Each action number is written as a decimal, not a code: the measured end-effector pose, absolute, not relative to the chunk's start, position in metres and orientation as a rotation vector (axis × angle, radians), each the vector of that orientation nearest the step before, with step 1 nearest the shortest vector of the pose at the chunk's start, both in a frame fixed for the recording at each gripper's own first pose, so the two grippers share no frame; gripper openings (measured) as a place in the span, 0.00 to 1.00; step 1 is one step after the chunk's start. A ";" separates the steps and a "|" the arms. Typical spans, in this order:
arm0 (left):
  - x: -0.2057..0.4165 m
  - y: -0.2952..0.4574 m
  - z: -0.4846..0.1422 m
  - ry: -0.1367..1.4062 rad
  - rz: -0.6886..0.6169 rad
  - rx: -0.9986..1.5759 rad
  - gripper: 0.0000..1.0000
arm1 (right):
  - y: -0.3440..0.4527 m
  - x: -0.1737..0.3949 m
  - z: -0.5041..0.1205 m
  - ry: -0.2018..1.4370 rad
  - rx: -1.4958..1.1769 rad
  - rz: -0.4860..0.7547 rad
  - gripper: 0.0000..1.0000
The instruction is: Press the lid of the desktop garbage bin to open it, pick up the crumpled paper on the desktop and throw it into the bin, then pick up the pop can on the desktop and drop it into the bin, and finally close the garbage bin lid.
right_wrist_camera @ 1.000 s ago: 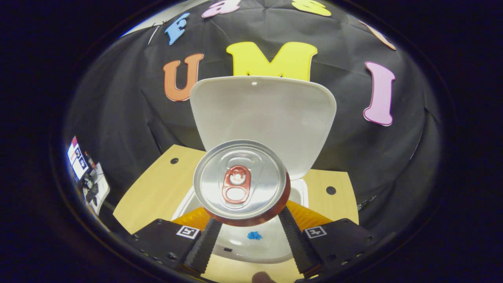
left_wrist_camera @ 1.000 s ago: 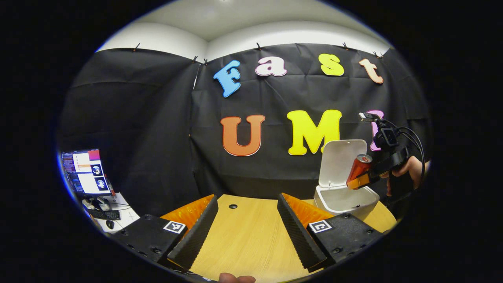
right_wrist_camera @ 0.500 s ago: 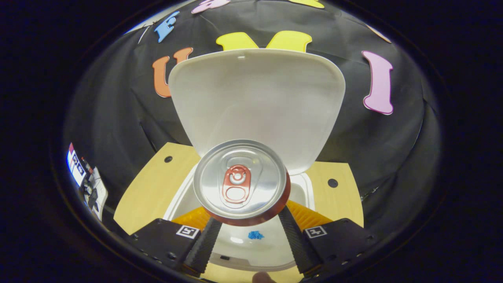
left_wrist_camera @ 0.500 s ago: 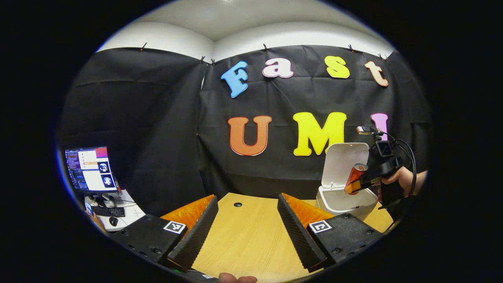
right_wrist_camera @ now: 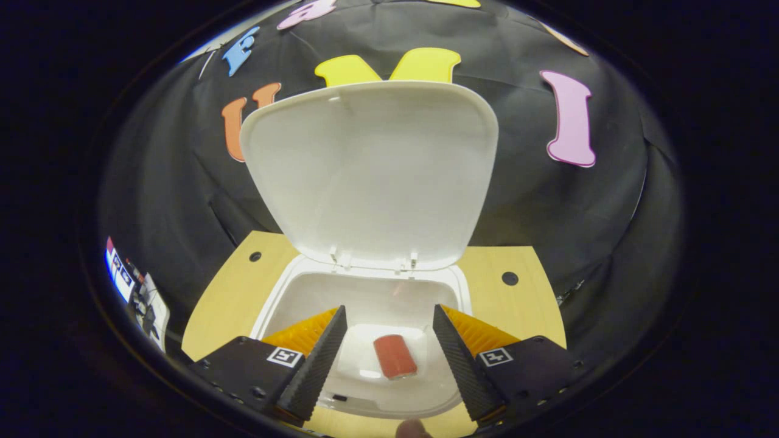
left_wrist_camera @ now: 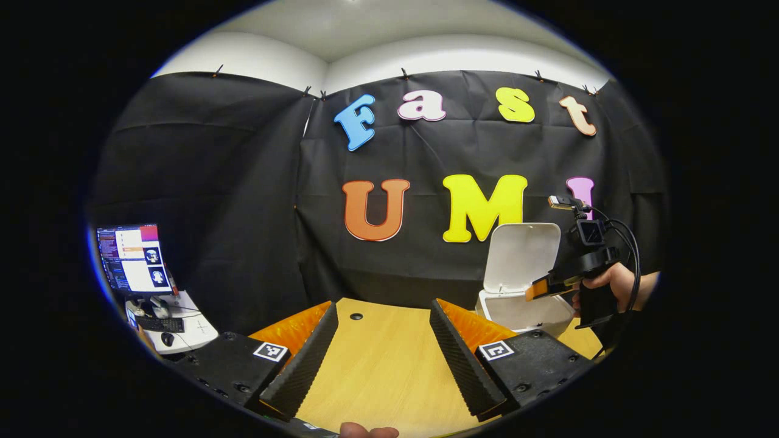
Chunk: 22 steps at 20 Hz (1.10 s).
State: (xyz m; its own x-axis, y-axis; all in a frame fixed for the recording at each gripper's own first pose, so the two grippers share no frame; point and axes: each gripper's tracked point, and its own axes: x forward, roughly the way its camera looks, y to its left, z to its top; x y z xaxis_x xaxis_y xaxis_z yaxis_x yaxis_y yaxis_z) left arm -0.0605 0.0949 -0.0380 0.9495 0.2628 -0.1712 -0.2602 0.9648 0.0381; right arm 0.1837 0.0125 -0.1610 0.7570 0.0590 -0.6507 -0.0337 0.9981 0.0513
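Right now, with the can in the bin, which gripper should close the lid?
Right, probably. The right gripper hangs open just above the bin, the upright lid straight ahead. The left gripper is off to the side over the table.

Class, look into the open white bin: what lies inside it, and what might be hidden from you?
Inside the bin a red can lies on its side on the floor. Any paper under or beside it cannot be seen; the right gripper and its fingers cover part of the floor.

- Black cloth wall hangs pinned below a white wall and ceiling.
- Light wooden desktop has round holes.
- A lit monitor stands over a side desk.
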 end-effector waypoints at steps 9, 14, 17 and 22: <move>-0.045 0.062 -0.039 0.155 0.162 0.037 0.98 | 0.003 0.153 -0.071 0.526 0.060 0.003 0.94; -0.041 0.054 -0.036 0.140 0.133 0.010 0.98 | 0.025 0.156 -0.008 0.420 0.072 0.030 0.94; -0.039 0.060 -0.028 0.116 0.145 0.001 0.98 | 0.033 0.167 0.018 0.363 0.069 0.033 0.94; -0.039 0.074 -0.023 0.104 0.183 0.013 0.98 | 0.047 0.206 0.042 0.301 0.052 0.035 0.90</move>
State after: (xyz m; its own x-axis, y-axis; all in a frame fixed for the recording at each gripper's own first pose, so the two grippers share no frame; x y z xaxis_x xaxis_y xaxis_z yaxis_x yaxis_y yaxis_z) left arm -0.0392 0.0742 -0.0233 0.9779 0.1822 -0.1025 -0.1808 0.9833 0.0226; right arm 0.2060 0.0474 0.0418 0.9544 0.0418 -0.2957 -0.0262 0.9981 0.0564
